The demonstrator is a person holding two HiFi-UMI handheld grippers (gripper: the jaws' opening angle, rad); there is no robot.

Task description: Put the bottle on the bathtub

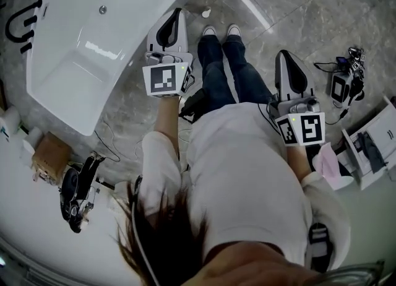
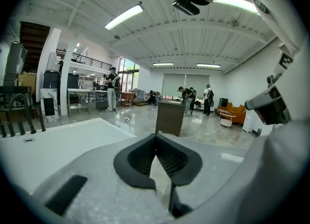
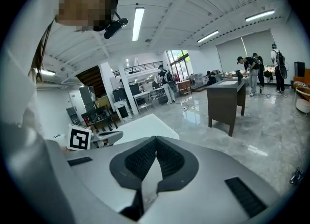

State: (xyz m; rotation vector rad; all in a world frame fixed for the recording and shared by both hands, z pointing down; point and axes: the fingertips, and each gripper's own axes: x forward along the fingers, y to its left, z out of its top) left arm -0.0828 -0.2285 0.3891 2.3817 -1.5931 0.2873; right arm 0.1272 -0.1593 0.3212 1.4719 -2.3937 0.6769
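1 overhead, 2 level; bathtub (image 1: 65,43) shared

A cardboard box (image 1: 51,156) sits on the grey marble floor (image 1: 297,18). Farther off stand a dark desk (image 3: 226,103) and an orange sofa (image 2: 231,110).

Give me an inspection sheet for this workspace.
Surface: glossy marble floor.
Job's things: bathtub, nothing in it; bottle not seen.
Clutter: cardboard box and black gear near the bathtub.
Grippers: left hand-held gripper and right hand-held gripper, both shut and empty.
Cables: cable on the floor, running to a device.
Surroundings: people at benches, far off.
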